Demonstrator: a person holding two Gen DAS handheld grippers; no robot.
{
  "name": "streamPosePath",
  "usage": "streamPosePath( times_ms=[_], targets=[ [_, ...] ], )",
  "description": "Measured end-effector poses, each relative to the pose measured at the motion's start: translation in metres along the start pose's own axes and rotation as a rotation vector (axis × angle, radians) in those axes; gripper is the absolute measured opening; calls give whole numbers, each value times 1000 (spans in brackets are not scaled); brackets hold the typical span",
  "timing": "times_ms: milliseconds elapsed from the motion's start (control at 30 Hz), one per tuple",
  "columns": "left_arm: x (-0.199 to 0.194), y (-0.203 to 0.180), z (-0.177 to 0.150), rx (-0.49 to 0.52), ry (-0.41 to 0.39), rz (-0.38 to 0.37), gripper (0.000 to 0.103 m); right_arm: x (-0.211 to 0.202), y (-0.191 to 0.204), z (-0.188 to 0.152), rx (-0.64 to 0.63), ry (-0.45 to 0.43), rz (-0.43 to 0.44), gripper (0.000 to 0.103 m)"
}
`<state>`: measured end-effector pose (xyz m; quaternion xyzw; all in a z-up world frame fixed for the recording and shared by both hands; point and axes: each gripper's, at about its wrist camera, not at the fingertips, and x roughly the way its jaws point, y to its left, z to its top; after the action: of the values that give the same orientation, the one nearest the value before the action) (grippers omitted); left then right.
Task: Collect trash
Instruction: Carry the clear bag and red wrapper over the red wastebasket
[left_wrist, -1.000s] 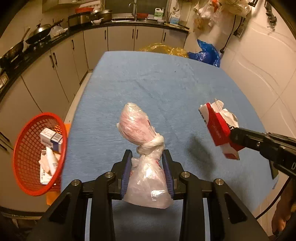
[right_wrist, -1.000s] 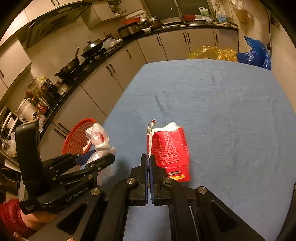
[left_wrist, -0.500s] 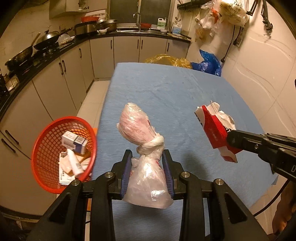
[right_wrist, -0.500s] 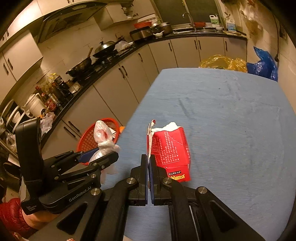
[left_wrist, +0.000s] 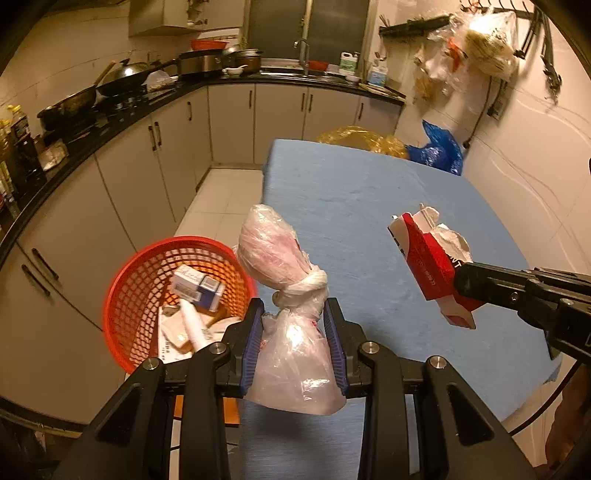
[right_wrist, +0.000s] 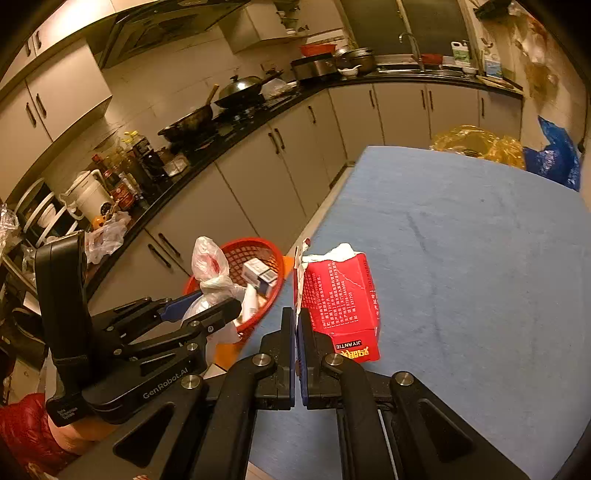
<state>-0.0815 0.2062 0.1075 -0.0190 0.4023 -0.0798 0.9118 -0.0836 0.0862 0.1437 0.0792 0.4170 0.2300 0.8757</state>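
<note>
Left gripper (left_wrist: 294, 325): blue pads clamped on a knotted plastic bag (left_wrist: 291, 310), gripped below the knot. Bag thin, translucent, crinkled, pinkish contents; bulging lobe stands above the knot, slack tail hangs below the pads. Bag held in the air at the near left edge of the table (left_wrist: 369, 206).

Right gripper (right_wrist: 296, 325): jaws pinched nearly together on the torn white flap of a red carton (right_wrist: 340, 302). Carton is rectangular cardboard, red with white print, top ripped open and ragged, crumpled white paper showing at the mouth. It hangs clear of the table surface, to the right of the bag.

Just beyond and below the bag: a round red basket (left_wrist: 147, 273) of plastic mesh, off the table's left edge. Inside it, a small white-and-blue box (left_wrist: 197, 288), a white tube, flat paper scraps.

Table cover blue, matte, felt-like, slightly creased. At its far end, a crumpled yellow plastic bag (left_wrist: 362, 138) and a blue plastic bag (left_wrist: 441, 147). Farther off, pale cabinet doors under a black glossy counter with woks.
</note>
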Motion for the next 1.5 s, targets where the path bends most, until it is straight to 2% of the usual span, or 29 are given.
streamPosePath(
  times_ms=[867,1500],
  targets=[
    [-21,97,-25,-159,3,129,32,56,60,15,-84,74,123,2],
    [-23,152,-22,-242,-8,188,32,100,96,51,-81,113,211,2]
  ],
)
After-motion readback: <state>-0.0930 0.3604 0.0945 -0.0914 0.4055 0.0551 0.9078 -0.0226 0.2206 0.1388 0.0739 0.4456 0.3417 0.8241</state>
